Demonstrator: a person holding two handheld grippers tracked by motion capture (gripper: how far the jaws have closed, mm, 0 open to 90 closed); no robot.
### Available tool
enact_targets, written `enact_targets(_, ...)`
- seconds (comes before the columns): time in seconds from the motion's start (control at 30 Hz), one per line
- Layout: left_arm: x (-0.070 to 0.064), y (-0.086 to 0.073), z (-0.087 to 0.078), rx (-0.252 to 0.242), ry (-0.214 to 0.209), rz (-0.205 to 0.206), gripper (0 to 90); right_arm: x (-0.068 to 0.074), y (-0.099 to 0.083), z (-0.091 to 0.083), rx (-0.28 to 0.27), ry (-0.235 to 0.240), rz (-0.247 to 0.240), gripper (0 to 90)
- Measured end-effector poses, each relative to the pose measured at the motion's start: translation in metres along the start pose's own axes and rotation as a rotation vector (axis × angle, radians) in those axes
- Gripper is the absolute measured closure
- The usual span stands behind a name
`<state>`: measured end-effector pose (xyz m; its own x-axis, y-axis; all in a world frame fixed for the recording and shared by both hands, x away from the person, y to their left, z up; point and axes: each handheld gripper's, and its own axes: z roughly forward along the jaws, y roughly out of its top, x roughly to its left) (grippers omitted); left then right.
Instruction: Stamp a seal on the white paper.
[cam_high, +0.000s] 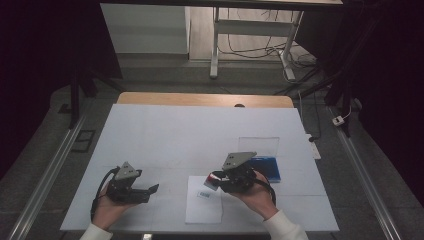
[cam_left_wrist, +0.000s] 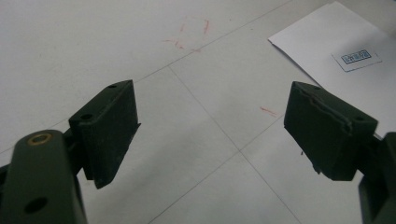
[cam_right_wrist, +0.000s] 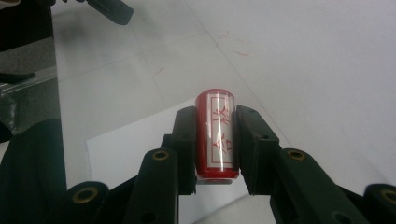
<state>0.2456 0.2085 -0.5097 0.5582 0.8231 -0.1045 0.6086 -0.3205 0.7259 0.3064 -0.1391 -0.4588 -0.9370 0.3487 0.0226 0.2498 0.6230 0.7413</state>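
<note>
A red cylindrical stamp (cam_right_wrist: 217, 135) with a white label of red characters lies gripped between the jaws of my right gripper (cam_right_wrist: 215, 140). In the high view that right gripper (cam_high: 218, 181) holds the stamp (cam_high: 211, 181) just above the right edge of a white paper sheet (cam_high: 202, 207). The sheet carries a small printed box (cam_high: 204, 195), seen again as the box (cam_left_wrist: 357, 57) on the paper (cam_left_wrist: 336, 42). My left gripper (cam_high: 150, 191) rests near the front left of the table, and in its own view the left gripper (cam_left_wrist: 210, 126) stands wide open over bare table.
A blue flat pad (cam_high: 266, 167) lies behind the right hand, with a clear plastic sheet (cam_high: 258, 145) beyond it. The white table cover (cam_high: 200, 130) has faint red marks (cam_left_wrist: 187, 37). Metal rails and a desk frame stand on the floor around.
</note>
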Motion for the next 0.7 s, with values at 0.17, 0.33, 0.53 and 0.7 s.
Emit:
enact_targets(0.17, 0.0, 0.0, -0.001, -0.002, 0.0, 0.0, 17.9, -0.007, -0.002, -0.011, -0.016, -0.034, 0.011, 69.2)
enact_targets(0.33, -0.002, 0.0, -0.003, -0.006, 0.006, 0.006, 17.9, -0.014, -0.005, -0.022, -0.027, -0.065, 0.021, 69.2)
enact_targets(0.53, -0.002, -0.001, -0.007, -0.012, 0.014, 0.005, 17.7, -0.025, -0.009, -0.04, -0.042, -0.129, 0.035, 69.1)
enact_targets(0.7, -0.003, -0.002, -0.01, -0.017, 0.016, 0.007, 17.7, -0.034, -0.015, -0.057, -0.048, -0.184, 0.055, 69.1)
